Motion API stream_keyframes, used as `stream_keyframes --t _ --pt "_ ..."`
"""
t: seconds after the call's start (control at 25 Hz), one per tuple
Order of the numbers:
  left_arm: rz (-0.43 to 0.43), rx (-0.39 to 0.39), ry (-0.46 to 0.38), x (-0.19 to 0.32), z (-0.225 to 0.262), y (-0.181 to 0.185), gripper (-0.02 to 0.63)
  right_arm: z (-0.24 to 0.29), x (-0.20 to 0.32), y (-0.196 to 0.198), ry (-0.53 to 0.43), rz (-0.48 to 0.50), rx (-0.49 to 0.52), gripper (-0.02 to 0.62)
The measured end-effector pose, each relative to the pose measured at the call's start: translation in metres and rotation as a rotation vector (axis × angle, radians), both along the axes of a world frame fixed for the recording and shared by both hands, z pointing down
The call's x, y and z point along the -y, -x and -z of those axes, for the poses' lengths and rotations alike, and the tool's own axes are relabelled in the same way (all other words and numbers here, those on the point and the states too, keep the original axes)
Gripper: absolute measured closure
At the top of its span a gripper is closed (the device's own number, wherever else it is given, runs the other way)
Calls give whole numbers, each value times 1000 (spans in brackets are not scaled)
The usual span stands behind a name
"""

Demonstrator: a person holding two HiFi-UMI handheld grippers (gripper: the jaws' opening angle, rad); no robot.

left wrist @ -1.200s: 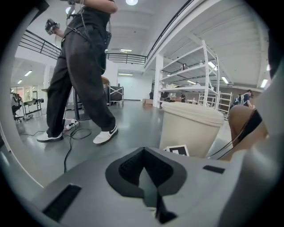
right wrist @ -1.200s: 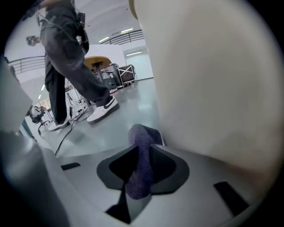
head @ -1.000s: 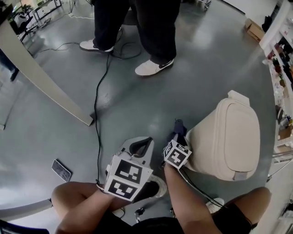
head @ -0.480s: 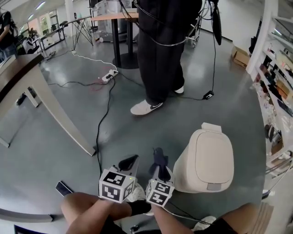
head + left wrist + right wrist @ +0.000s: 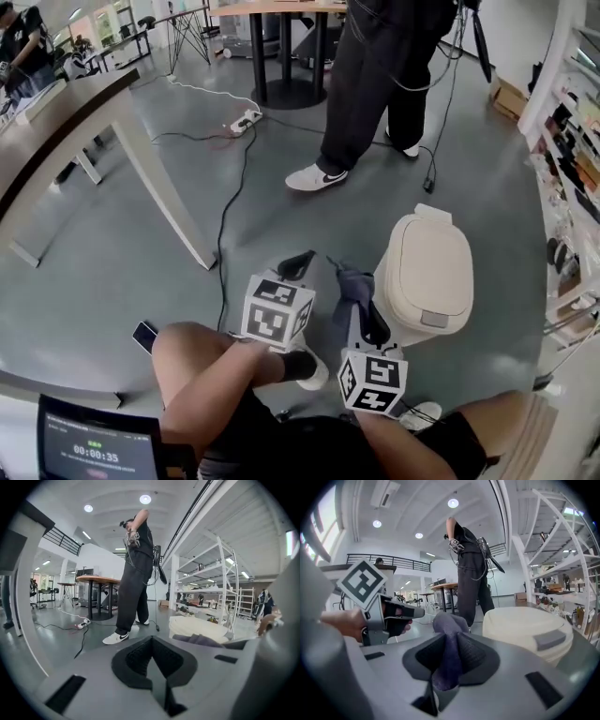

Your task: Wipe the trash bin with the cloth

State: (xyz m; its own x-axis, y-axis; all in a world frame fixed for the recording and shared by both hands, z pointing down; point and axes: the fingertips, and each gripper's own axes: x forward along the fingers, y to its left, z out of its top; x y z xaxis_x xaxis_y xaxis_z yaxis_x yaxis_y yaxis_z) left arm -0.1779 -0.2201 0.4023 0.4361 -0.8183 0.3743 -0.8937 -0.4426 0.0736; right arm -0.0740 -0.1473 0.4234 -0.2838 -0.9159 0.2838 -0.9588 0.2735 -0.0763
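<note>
head view: since a second ago the right gripper (image 5: 356,298) has drawn back toward the person. the cloth (image 5: 352,281) it carries now hangs just beside the left wall of the trash bin (image 5: 427,272), and i cannot tell if it touches. this is likely a pause between wiping strokes. the left gripper (image 5: 298,263) sits apart from the bin. a screen (image 5: 94,457) at lower left reads 00:00:35, and a bystander's white shoe (image 5: 314,175) bears a swoosh.

left gripper view: the jaws are pressed together on nothing.

right gripper view: the jaws are clamped on the purple-grey cloth, with the cream bin lid just ahead to the right.
</note>
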Motion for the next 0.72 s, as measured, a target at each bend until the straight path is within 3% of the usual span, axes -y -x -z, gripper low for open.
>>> stream_keyframes --t 0.2,0.32,0.4,0.48,0.6,0.72 --pt "-25 83 -78 -10 9 -33 609 61 -16 -74 -96 77 -162 515" --pt "-85 49 -96 -35 24 -81 609 99 -28 -129 -116 64 -144 515" --pt "-121 39 -119 -47 32 -97 609 121 -37 -149 -185 33 -128 515" --pt "-149 21 -141 -57 41 -111 609 129 -48 -166 -243 -2 -188 515" --pt "-159 -29 -151 -75 54 -126 609 115 -59 -192 -239 -63 -241 515" --pt "-156 -70 -165 -86 67 -137 609 105 -63 -218 -210 -136 -193 515"
